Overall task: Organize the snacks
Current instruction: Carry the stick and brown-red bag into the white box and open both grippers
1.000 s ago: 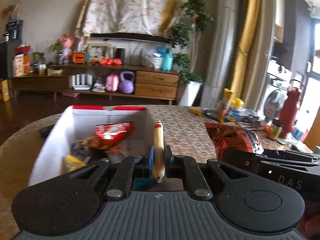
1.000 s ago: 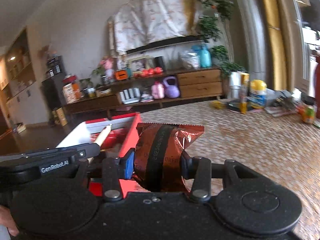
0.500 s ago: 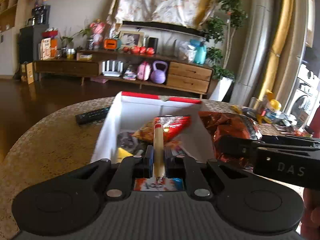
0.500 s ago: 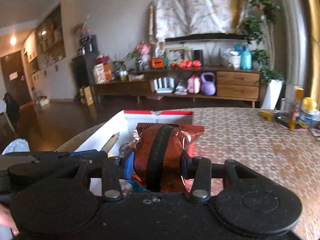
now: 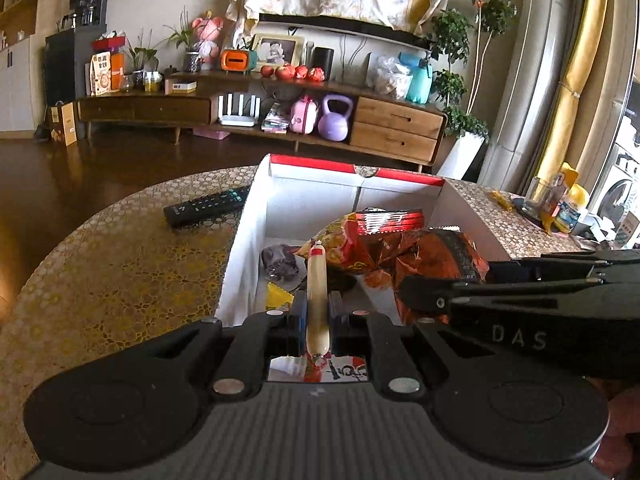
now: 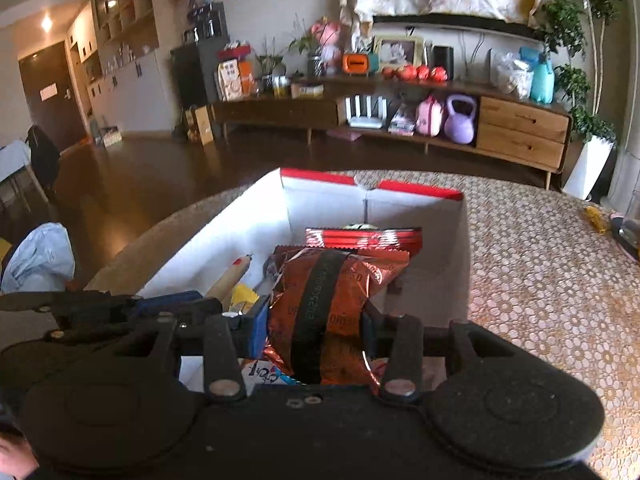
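Sausage stick (image 5: 317,300) pinched at its lower half in the left gripper (image 5: 318,320), long axis pointing away along the fingers and tilted down into the white box (image 5: 256,240), tip over the loose wrappers on the box floor; foil snack bag (image 6: 332,312) clamped across its middle in the right gripper (image 6: 316,330), upright, top edge just short of the red packet (image 6: 364,238) lying deeper in the box; both loads hang over the box's near end, sausage toward its left wall, bag toward its right wall; judged: release needs only a short drop; remote (image 5: 208,205) lies outside the box's left wall.
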`<state>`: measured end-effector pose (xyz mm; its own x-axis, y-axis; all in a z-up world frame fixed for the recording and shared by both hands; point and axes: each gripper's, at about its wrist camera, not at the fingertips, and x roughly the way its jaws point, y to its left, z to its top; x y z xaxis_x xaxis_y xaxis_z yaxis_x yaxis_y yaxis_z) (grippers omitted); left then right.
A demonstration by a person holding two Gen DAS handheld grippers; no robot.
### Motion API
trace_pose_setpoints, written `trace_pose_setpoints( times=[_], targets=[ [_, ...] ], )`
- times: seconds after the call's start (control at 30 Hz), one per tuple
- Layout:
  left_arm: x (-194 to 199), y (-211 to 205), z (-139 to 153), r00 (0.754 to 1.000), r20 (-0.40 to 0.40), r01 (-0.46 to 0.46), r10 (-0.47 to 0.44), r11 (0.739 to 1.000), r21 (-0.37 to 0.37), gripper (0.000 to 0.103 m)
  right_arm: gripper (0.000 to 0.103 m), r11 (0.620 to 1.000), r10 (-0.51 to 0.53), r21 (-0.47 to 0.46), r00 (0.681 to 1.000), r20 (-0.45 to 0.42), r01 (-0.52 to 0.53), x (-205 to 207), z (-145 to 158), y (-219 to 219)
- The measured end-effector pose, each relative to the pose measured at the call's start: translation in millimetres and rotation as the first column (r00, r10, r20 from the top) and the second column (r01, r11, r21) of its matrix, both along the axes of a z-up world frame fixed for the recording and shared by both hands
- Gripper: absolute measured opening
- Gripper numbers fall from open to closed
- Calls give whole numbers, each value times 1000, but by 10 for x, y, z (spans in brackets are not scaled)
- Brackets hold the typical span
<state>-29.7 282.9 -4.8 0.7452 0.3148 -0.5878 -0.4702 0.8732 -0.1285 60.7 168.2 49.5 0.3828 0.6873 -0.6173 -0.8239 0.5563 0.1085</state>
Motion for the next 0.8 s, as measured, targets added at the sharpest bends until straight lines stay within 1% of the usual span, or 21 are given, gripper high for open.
trace_pose_setpoints(
  times=[0.17, 0.37, 0.43, 0.5, 0.57, 0.6, 0.63, 0.67, 0.73, 0.8],
  targets=[
    [27, 30, -25, 1000, -9, -7, 7, 1000, 3, 10, 45, 999, -1, -33, 1000, 22, 2, -19, -53, 25],
    [40, 34, -34, 1000, -10, -7, 7, 1000, 3, 10, 47, 999, -16, -43, 999, 36, 18, -59, -66, -12],
    [49, 31, -34, 1000, -11, -9, 9, 1000, -6, 10, 50, 999, -20, -39, 999, 42, 22, -38, -45, -28],
    [47, 13, -25, 1000, -11, -14, 14, 1000, -7, 10, 60, 999, -28, -29, 998, 52, 30, -44, -15, -51],
    [51, -23, 7, 1000, -10, -15, 15, 1000, -2, 13, 61, 999, -30, -17, 998, 58, 31, -55, 23, -85],
    [44, -29, 20, 1000, -6, -16, 16, 1000, -1, 20, 61, 999, -30, -13, 998, 60, 31, -58, 42, -105],
    [38, -34, 32, 1000, -2, -18, 18, 1000, -1, 29, 62, 999, -34, -8, 997, 67, 34, -71, 64, -134],
    [26, -42, 45, 1000, 2, -20, 20, 1000, -1, 33, 64, 999, -39, -5, 997, 74, 39, -66, 77, -134],
    [-8, -56, 75, 999, 22, -28, 28, 1000, -1, 55, 64, 999, -53, 4, 995, 80, 53, -75, 106, -191],
    [-48, -68, 106, 998, 47, -34, 35, 999, -10, 63, 64, 998, -64, 23, 995, 78, 63, -77, 142, -251]
  ],
)
